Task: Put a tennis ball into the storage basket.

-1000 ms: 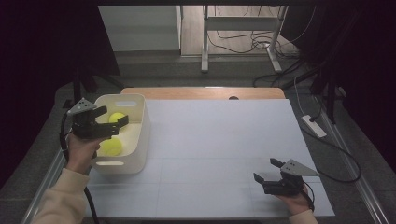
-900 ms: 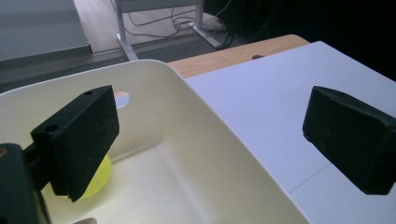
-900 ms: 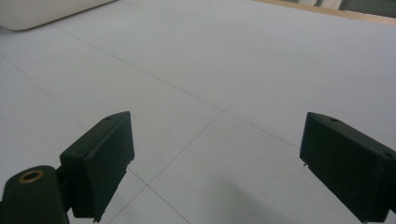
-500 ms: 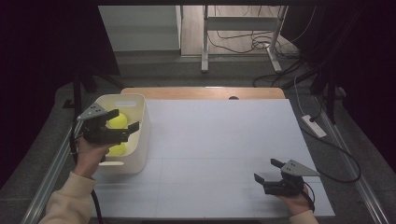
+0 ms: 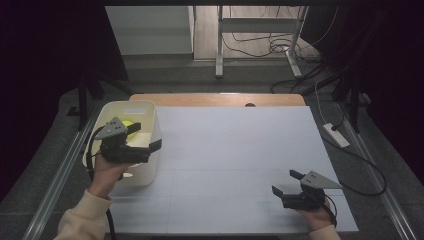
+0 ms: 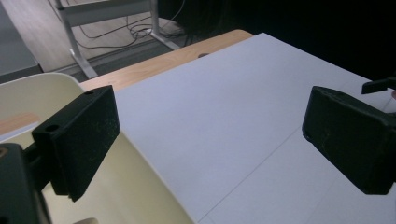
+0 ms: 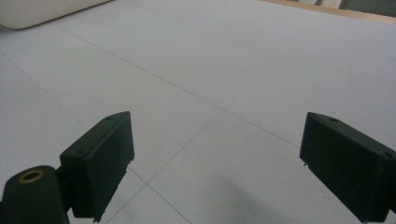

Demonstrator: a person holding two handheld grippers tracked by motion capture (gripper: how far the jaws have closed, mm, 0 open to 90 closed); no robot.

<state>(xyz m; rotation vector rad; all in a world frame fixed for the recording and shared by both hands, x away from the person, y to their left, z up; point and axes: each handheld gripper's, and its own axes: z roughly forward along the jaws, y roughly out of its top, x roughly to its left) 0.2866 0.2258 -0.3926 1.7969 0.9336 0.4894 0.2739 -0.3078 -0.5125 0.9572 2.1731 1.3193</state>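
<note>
Left gripper (image 5: 150, 147): jaws spread, empty, above the bin's right rim.
Right gripper (image 5: 286, 192): jaws spread, empty, resting low at the near right.
Balls: one ball (image 5: 131, 127) shows in the bin (image 5: 152, 125), far left; the other is hidden by the gripper.
Risk: swinging right, a low left jaw could clip the rim and tip the bin.
Change: the left gripper has lifted out of the bin and moved right, away from the balls; the right one stayed put.
</note>
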